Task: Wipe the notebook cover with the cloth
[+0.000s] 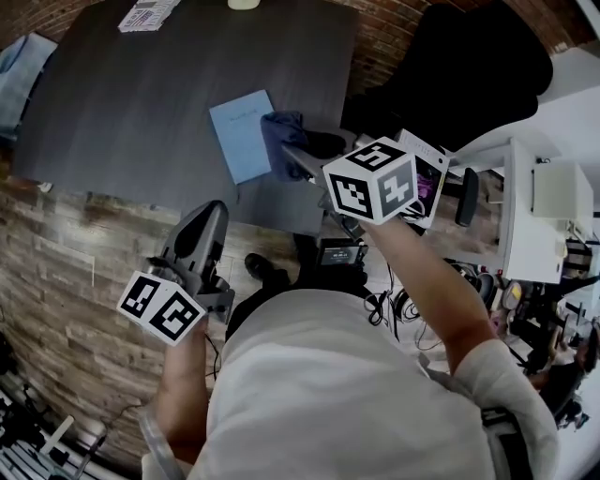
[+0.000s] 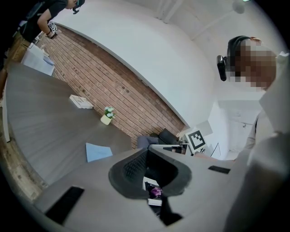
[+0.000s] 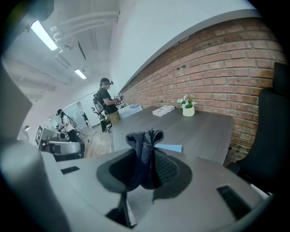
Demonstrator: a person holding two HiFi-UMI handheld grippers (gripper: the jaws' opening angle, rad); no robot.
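A light blue notebook lies flat near the front edge of the dark table. A dark blue cloth hangs bunched at the notebook's right edge, and my right gripper is shut on it. In the right gripper view the cloth sticks up between the jaws, with a strip of the notebook behind it. My left gripper is held off the table, in front of its near edge, jaws shut on nothing. From the left gripper view the notebook shows left of that gripper.
A white booklet and a small flower pot stand at the table's far side. A black chair is at the table's right end and a white desk with gear beyond. A person stands far off.
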